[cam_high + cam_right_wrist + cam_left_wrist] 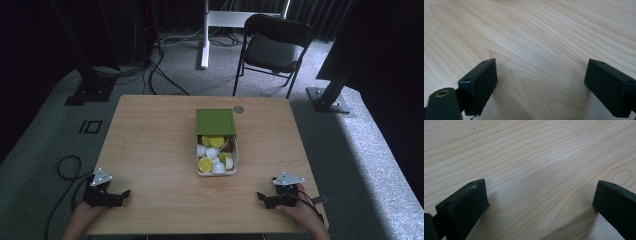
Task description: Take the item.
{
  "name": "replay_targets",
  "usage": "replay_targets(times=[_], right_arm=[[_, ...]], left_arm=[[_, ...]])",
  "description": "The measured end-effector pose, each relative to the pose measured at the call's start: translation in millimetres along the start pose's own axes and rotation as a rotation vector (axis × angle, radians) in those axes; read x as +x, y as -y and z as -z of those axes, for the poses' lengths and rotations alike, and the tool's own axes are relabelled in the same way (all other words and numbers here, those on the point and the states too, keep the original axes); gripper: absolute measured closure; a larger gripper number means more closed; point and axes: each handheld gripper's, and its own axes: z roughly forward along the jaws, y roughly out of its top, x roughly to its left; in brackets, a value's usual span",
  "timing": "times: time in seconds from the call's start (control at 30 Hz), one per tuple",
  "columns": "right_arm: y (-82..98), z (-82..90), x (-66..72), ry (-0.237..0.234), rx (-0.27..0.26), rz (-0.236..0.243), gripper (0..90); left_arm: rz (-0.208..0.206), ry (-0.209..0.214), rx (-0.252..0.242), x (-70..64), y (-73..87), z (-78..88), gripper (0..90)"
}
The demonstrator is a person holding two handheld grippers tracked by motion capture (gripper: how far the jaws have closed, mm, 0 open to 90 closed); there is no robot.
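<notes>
A white box [235, 161] with its green lid [215, 121] swung back stands at the middle of the wooden table [150, 145]. It holds several yellow and white pieces [215, 152]. My left gripper [122, 196] rests on the table near the front left corner, open, with bare wood between its jaws [541, 192]. My right gripper [261, 198] lies near the front right corner, also open over bare wood [541, 72]. Both are well short of the box.
A small round grey disc [238, 109] lies just beyond the lid's right corner. A black folding chair [272, 47] and a white desk leg [205, 35] stand behind the table. Cables [65, 167] trail over the carpet at the left.
</notes>
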Motion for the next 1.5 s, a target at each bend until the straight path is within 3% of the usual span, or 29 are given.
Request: replay_targets(times=[0.73, 0.93, 1.33, 1.5], right_arm=[[0.6, 0.7, 1.4, -0.012, -0.001, 0.015, 11.0], [-2.0, 2.5, 5.9, -0.036, 0.004, 0.021, 11.1], [-16.7, 6.6, 12.4, -0.058, -0.025, 0.043, 11.2], [-30.6, 12.9, 16.7, -0.067, -0.057, 0.07, 11.3]], left_arm=[[0.0, 0.0, 0.0, 0.0, 0.0, 0.0, 0.6], [0.0, 0.0, 0.001, 0.0, -0.1, 0.0, 0.6], [-0.001, 0.0, 0.0, 0.1, -0.1, 0.0, 0.5], [-0.001, 0.0, 0.002, 0.1, -0.1, 0.1, 0.5]])
